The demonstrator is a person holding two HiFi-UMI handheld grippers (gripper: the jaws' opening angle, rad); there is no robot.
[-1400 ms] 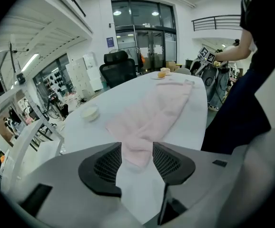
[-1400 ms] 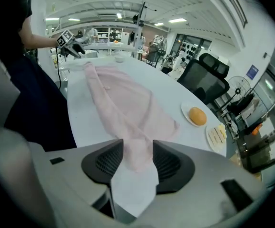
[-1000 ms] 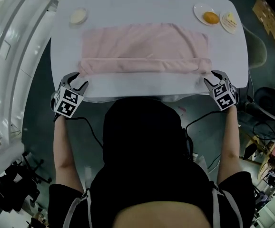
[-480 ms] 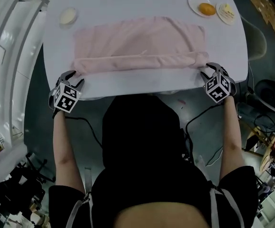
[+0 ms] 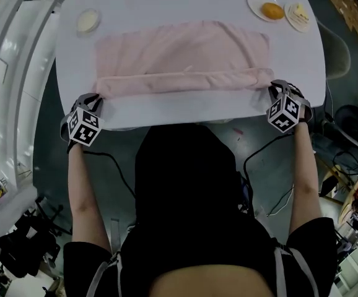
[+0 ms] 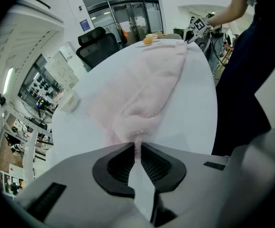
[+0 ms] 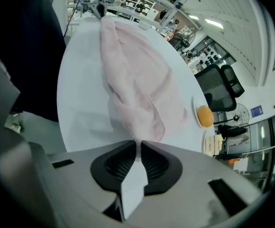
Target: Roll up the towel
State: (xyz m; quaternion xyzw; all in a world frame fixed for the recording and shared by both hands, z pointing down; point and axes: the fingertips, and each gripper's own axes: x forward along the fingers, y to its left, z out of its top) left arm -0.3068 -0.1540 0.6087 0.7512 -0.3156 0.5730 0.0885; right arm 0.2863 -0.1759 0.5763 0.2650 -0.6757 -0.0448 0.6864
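Observation:
A pale pink towel (image 5: 182, 48) lies flat on the white table (image 5: 185, 111), its near edge turned over into a low roll (image 5: 179, 80). My left gripper (image 5: 96, 98) is at the roll's left end, and in the left gripper view its jaws (image 6: 137, 145) are closing with a pinch of the towel (image 6: 144, 87) between the tips. My right gripper (image 5: 270, 92) is at the roll's right end. Its jaws (image 7: 138, 144) are closing too, and the towel's corner (image 7: 132, 80) is caught between the tips.
A small dish (image 5: 88, 20) sits at the table's far left corner. A plate with an orange item (image 5: 269, 8) and a second plate (image 5: 300, 16) sit at the far right. A dark chair (image 5: 347, 124) stands right of the table, past its rounded near edge.
Both grippers have sunk and shifted slightly toward the ends of the roll. Their jaws stood apart beside the towel before and have now closed onto it.

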